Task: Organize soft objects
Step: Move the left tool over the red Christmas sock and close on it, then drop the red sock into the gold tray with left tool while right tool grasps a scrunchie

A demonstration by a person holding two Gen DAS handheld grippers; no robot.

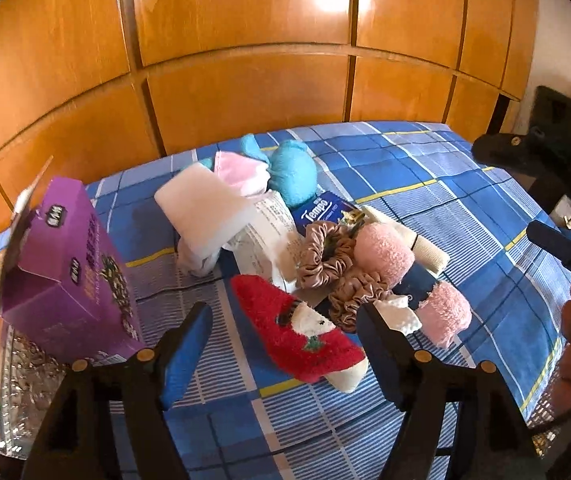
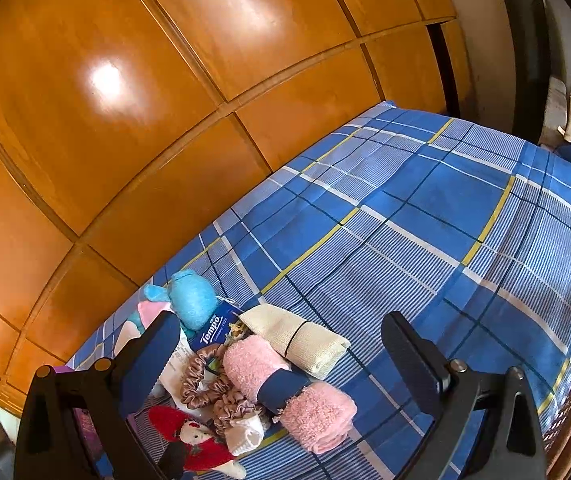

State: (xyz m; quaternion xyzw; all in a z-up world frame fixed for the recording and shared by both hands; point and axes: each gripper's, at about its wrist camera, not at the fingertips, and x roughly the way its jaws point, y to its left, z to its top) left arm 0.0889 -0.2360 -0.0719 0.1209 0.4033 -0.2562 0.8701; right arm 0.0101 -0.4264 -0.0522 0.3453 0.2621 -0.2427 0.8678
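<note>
My left gripper [image 1: 285, 336] stands with its jaws wide apart and nothing pressed between them; the red fuzzy sock [image 1: 297, 332] lies on the bedspread [image 1: 465, 248] in the gap between the blue pads, its white toe pointing toward me and a small white figure stitched on top. My right gripper [image 2: 281, 356] is spread wide too, empty, hanging over the same heap from the other side.

Just past the sock sit two dusty-pink satin scrunchies [image 1: 327, 258], crumpled together, with a small white knitted piece [image 1: 399, 314] at their edge. Touching them on the right is a rolled pink towel [image 1: 409, 276] cinched by a dark blue band, and behind that a cream cloth roll [image 1: 425, 250] held by a thin black loop. A blue Tempo tissue pack [image 1: 321, 208] pokes out behind the scrunchies, beside some crinkled clear packaging with print on it.

Farther back lies a white foam block [image 1: 205, 212], then a pale pink cloth [image 1: 241, 174] and a turquoise plush toy [image 1: 293, 172] (its shape is hard to read). At far left a purple carton [image 1: 65, 264] stands tilted and open, resting on something silvery.
</note>
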